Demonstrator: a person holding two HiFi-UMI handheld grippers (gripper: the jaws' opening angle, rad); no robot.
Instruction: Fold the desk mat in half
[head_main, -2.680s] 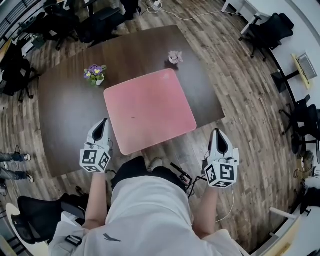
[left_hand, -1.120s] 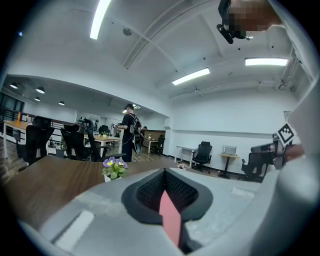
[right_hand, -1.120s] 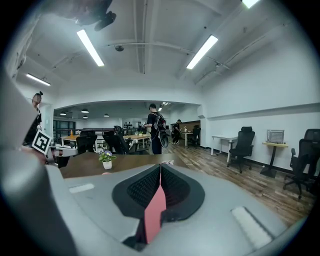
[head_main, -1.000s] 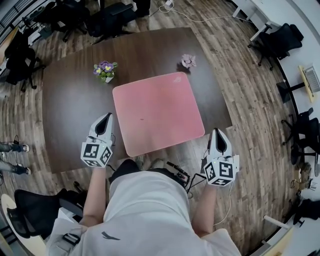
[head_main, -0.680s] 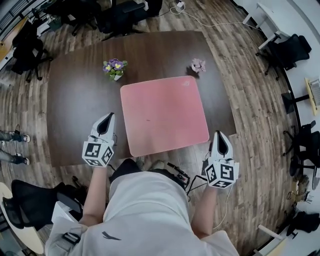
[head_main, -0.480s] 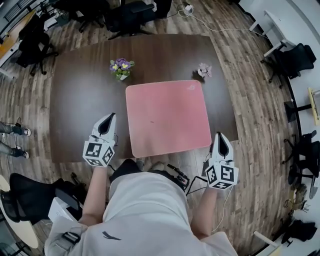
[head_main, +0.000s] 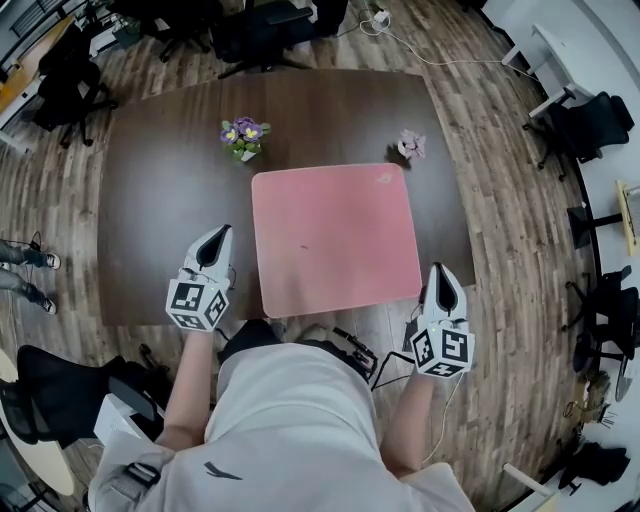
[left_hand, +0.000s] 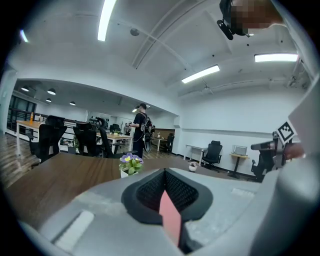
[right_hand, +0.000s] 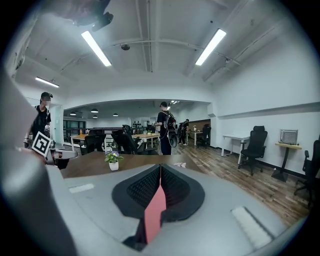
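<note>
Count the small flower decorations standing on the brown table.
2. A purple-flowered pot stands beyond the desk mat's far left corner; a pale pink one sits by its far right corner. The tabletop is almost all in view, so none seems hidden.

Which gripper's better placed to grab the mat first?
Right, likely: right gripper sits by the desk mat at its near right corner; left gripper is farther off the left edge. Both shut.

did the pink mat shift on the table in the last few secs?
No. The pink mat keeps its far corners just short of the purple flower pot and the pink flower; only the camera view shifted.
</note>
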